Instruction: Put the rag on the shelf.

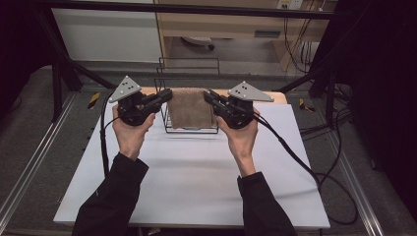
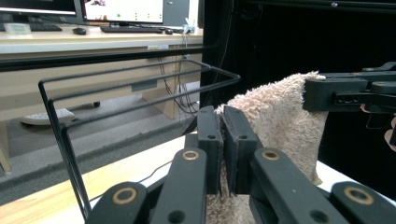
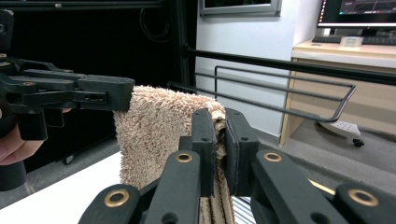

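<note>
We are pinching the beige terry towel [image 1: 191,108] at its top corners, the left tool [image 1: 166,96] and the right tool [image 1: 210,97] each pressed together on the pile. The towel is hanging between the tools, over the black wire rack [image 1: 189,73] on the worktop [image 1: 196,172]. Uneven pulling may be tipping the rack, or slipping a corner free.
</note>
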Motion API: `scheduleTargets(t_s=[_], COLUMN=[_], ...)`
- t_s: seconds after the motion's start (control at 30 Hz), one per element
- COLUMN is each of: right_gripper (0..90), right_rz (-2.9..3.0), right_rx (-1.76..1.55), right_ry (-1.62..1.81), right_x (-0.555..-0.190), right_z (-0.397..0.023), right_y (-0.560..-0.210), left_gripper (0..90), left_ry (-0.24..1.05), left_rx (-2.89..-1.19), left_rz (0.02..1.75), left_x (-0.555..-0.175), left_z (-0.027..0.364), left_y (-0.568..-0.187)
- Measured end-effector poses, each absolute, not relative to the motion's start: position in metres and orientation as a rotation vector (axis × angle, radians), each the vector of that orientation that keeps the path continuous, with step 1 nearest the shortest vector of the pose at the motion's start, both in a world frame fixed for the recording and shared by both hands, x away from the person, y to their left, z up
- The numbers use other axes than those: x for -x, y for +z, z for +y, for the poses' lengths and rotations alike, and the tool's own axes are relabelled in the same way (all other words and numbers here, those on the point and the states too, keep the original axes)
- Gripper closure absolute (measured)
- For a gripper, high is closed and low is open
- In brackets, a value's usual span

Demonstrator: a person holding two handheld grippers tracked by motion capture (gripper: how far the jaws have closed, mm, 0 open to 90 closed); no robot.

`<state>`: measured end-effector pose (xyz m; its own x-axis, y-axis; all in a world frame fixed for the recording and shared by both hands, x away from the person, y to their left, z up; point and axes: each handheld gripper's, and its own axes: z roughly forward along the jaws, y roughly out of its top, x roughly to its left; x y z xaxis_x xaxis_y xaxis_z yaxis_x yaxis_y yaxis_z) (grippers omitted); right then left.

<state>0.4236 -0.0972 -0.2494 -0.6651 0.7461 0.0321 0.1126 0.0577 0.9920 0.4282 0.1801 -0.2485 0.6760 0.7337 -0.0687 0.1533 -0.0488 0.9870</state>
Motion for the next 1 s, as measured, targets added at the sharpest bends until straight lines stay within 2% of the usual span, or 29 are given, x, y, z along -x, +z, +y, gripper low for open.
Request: scheduleTargets(t_s=[1.0], right_gripper=[84.2], right_rz=[1.757], right_rx=[-0.819], right_ry=[1.646], right_x=[-0.449], right_z=[-0.092], right_y=[-0.198], left_gripper=[86.0], left_ry=[0.637], left_rx=[-1.534], left_rz=[0.707], left_x=[-0.455], left_z=[0.18], left_y=[-0.197])
